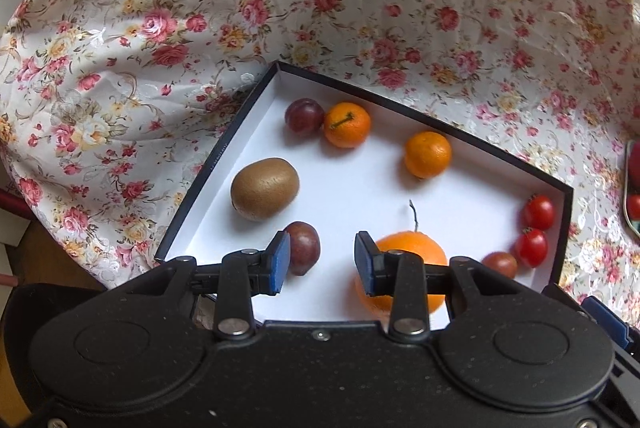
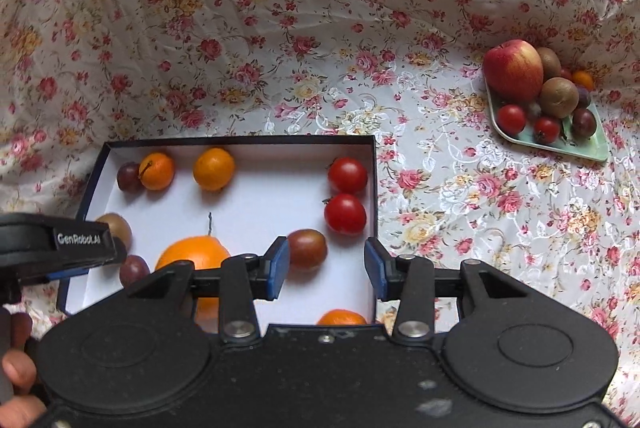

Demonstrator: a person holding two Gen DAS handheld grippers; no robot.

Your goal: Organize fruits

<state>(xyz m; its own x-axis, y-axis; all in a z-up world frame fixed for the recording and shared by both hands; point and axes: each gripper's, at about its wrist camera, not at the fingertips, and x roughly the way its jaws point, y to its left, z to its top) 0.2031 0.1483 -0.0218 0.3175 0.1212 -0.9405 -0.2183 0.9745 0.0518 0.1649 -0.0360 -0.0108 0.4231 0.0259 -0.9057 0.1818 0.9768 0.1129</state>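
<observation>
2 wrist fisheyes, close above, angled down, sharing the box (image 1: 562,224).

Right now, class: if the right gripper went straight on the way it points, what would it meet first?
Probably the box's right wall, which runs up between the open jaws of the right gripper; the two red tomatoes lie just left of it. Depth is unclear.

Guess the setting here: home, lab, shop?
Probably a home table: a crumpled floral tablecloth, a shallow box holding loose fruit, and a small green tray piled with an apple and more fruit.
</observation>
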